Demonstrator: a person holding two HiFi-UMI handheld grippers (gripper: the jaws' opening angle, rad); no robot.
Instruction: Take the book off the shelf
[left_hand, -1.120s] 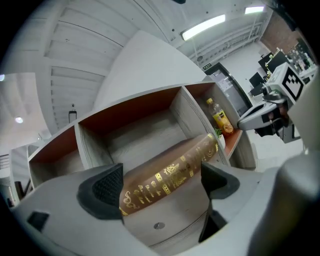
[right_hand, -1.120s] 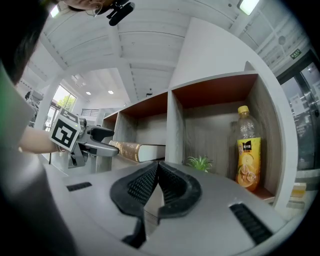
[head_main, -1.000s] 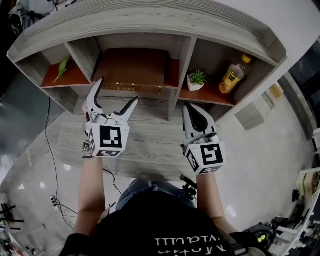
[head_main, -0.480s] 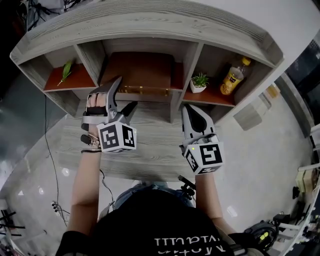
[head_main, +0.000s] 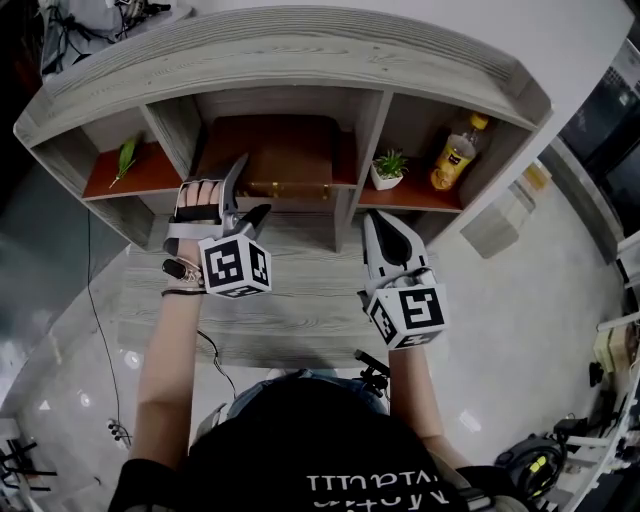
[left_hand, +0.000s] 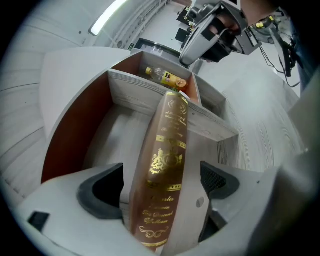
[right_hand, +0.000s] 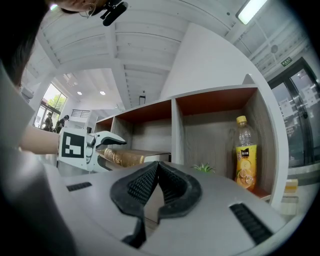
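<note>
A brown book (head_main: 275, 148) with gold print on its spine lies flat in the middle compartment of the grey shelf (head_main: 360, 110). My left gripper (head_main: 252, 186) is turned on its side at the book's front edge. In the left gripper view the spine (left_hand: 167, 145) runs between the two open pads (left_hand: 102, 192), with a gap on each side. My right gripper (head_main: 375, 222) hovers over the desk below the shelf's right divider, shut with nothing in it. The right gripper view shows its closed jaws and, at left, the book (right_hand: 131, 158) with the left gripper (right_hand: 117, 152) at it.
The right compartment holds a small potted plant (head_main: 388, 168) and a yellow drink bottle (head_main: 452, 150). A green leaf (head_main: 125, 158) lies in the left compartment. The grey desk top (head_main: 300, 300) stretches under both grippers. A cable hangs at the desk's front left.
My left gripper rolled onto its side and moved forward to the shelf, so its open jaws now straddle the book's spine. The right gripper stayed put.
</note>
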